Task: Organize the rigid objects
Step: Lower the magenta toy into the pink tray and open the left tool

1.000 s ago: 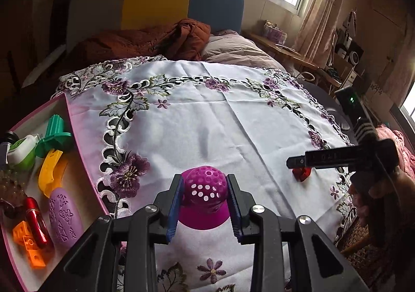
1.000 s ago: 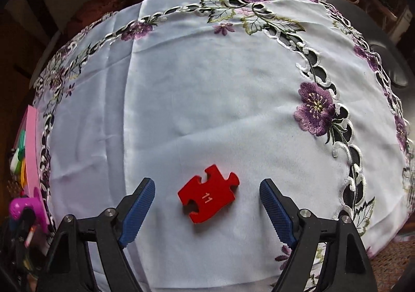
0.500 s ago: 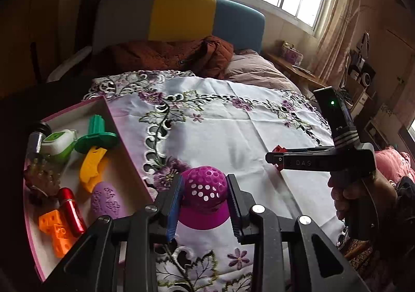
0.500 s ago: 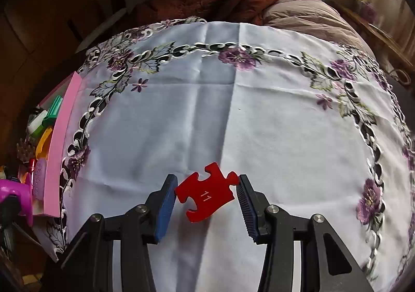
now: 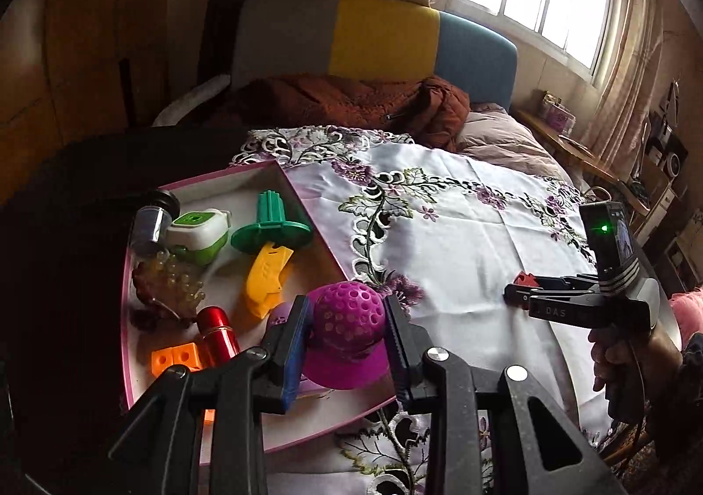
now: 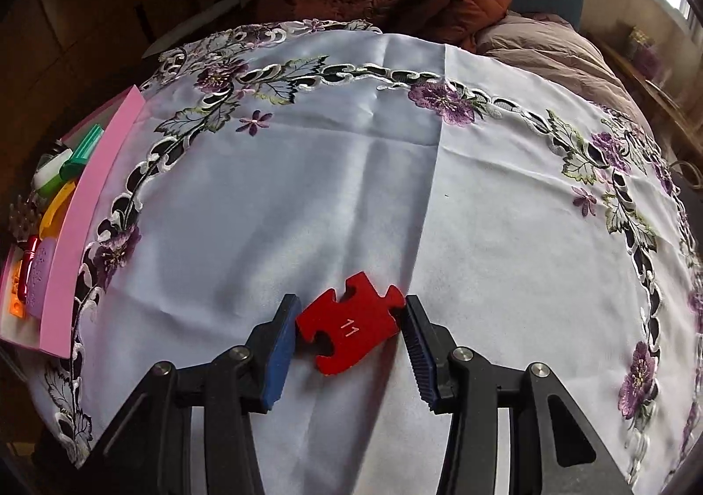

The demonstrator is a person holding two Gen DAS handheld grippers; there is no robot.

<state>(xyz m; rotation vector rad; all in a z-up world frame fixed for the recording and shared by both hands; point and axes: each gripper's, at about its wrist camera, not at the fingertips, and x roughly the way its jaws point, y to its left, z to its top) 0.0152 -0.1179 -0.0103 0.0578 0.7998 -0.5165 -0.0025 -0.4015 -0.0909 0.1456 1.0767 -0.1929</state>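
The left gripper is clamped on a magenta perforated ball toy, pads pressed to either side of its dome, holding it over the near corner of the pink tray that sits at the left edge of the counter. The toy looks like light, hard plastic; its rounded, holed dome could roll between flat pads, so the grip across its widest part seems the safe one. The right gripper has its jaws closed in on the red puzzle piece, which lies flat on the embroidered tablecloth near the counter's front edge; whether both pads truly press it I cannot tell, though they look in contact. The piece seems thin, stiff and light, best pinched across its edges, and may tip or skid on the smooth cloth.
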